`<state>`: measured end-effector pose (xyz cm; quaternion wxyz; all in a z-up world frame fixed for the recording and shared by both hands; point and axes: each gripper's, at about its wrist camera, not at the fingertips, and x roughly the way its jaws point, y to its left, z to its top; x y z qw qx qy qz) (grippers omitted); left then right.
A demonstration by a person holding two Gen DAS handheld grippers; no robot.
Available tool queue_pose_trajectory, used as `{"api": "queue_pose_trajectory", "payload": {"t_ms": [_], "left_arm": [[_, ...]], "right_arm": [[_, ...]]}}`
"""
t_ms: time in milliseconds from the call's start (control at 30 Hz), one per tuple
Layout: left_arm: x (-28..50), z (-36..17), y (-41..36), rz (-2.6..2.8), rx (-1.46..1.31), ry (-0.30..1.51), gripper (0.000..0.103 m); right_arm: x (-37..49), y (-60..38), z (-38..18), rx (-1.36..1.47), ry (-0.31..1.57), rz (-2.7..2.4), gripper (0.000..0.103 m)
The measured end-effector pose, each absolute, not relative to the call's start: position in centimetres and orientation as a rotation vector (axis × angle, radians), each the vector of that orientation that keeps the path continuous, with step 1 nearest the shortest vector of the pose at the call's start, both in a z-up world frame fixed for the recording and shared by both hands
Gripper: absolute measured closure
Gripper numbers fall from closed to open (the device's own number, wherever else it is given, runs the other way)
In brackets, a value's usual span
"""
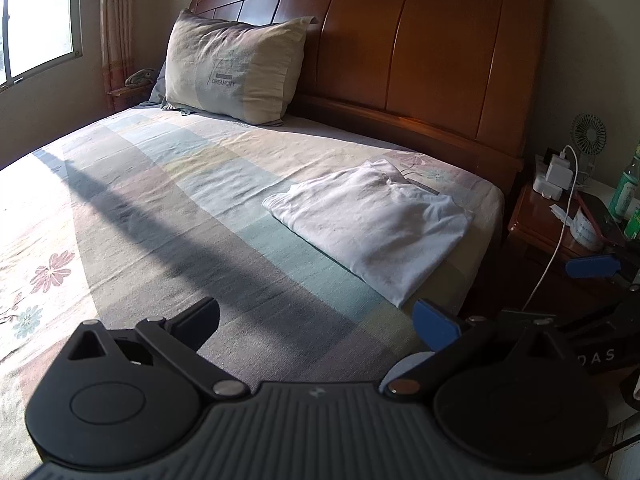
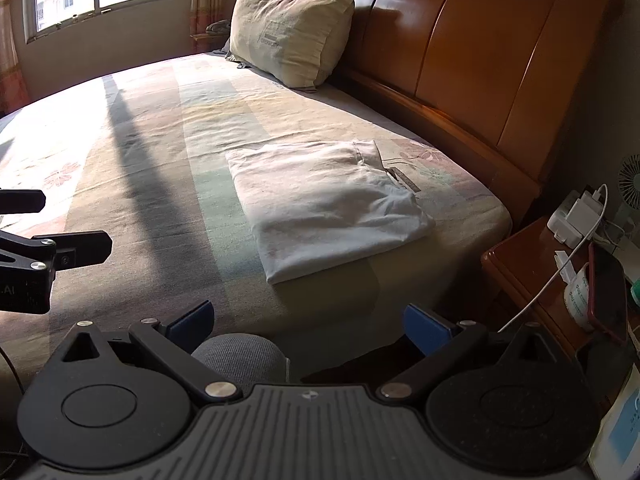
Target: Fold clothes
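I see the white garment (image 2: pixel 326 204) folded into a neat rectangle on the bed (image 2: pixel 160 160), lying near the headboard (image 2: pixel 480 60) end, close to the mattress edge beside the nightstand (image 2: pixel 532 268). A pillow (image 2: pixel 288 32) leans on the headboard farther along. My right gripper (image 2: pixel 308 322) and left gripper (image 1: pixel 316 318) both hover short of the garment, fingers spread, holding nothing.

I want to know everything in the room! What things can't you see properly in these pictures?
- Nightstand: both views, right edge cuts it off; the items on it overlap.
- Bottle label: left wrist view, too small to read.
- Folded white garment: its inner layers are hidden by the top fold.
- Grey lump by the window: both views, too small and dim.
- Pillow: covers whatever lies behind it.
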<state>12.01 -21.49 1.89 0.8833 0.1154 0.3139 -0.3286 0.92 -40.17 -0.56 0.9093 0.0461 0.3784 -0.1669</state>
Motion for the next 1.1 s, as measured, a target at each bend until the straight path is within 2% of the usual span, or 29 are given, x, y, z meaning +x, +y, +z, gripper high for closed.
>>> {"api": "queue_pose_trajectory", "payload": {"t_ms": [1100], "left_arm": [[11.4, 1.6, -22.6, -0.710, 0.280, 0.650, 0.001]], "right_arm": [[1.0, -40.8, -1.0, 0.114, 0.782, -0.338, 0.000]]}}
